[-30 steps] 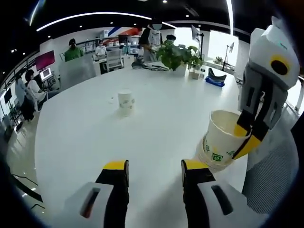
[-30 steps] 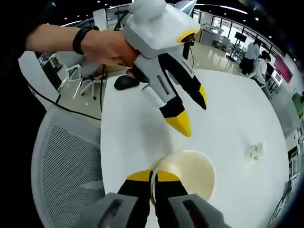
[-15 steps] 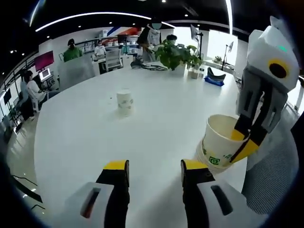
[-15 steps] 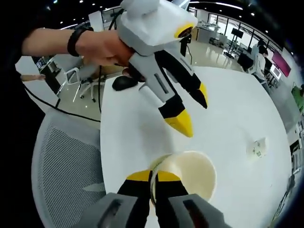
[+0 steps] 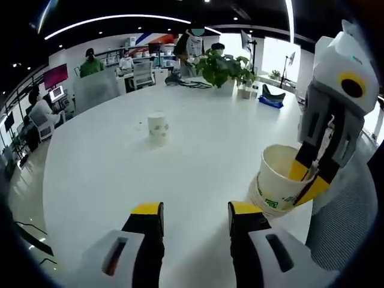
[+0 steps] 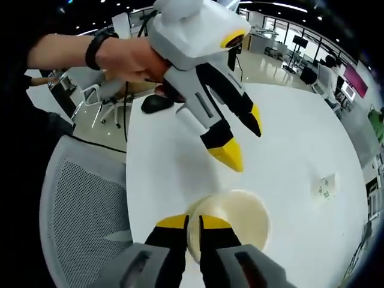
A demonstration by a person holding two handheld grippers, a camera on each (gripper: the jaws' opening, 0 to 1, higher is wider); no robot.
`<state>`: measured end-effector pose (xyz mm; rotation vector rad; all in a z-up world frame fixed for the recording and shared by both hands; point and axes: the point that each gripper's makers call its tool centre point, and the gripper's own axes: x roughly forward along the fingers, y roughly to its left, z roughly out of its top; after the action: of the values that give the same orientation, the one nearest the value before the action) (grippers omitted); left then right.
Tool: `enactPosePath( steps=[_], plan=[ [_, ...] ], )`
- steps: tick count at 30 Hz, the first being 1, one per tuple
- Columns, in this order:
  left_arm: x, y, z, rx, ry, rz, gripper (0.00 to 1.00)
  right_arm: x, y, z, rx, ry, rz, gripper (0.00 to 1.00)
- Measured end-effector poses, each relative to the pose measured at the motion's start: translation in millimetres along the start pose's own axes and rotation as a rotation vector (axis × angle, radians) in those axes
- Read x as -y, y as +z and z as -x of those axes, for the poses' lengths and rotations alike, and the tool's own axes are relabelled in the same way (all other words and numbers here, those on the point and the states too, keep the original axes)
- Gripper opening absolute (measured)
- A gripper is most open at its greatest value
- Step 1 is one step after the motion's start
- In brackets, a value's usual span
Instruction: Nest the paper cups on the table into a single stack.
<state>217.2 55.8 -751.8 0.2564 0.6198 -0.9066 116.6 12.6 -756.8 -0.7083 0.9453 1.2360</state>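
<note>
A white paper cup [image 5: 277, 180] with a green logo sits nested in a second cup at the near right of the round white table [image 5: 120, 162]. My right gripper [image 5: 305, 181] comes in from the right with one finger inside its rim and one outside. In the right gripper view the cup [image 6: 237, 219] lies below, its rim pinched between my right gripper [image 6: 193, 223] jaws. A lone paper cup [image 5: 158, 128] stands upright mid-table, small at the right [image 6: 324, 189]. My left gripper [image 5: 195, 211] stands open and holds nothing; it hovers above the cup [image 6: 243, 141], held by a hand.
A potted plant [image 5: 225, 67] and a blue object [image 5: 272, 99] sit at the table's far side. A grey mesh chair [image 6: 84, 198] stands against the near edge. A dark object [image 6: 157, 103] lies on the table. People sit at desks [image 5: 42, 111] beyond.
The held cup has sunk a little deeper into the cup beneath it. My right jaws stand slightly wider on the rim. The left gripper has barely moved.
</note>
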Motion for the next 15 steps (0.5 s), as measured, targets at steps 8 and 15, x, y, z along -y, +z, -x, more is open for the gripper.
enactPosePath(
  steps=[8,15],
  plan=[
    [-1.4,-0.2,-1.3,-0.001,0.001,0.001,0.41,-2.0,1.6,0.0,0.003,0.001,0.007,0.06],
    [-0.8,-1.2,-3.7,-0.006,-0.002,-0.003,0.41,-0.7,1.3,4.7,0.015,-0.007,0.006,0.06]
  ],
)
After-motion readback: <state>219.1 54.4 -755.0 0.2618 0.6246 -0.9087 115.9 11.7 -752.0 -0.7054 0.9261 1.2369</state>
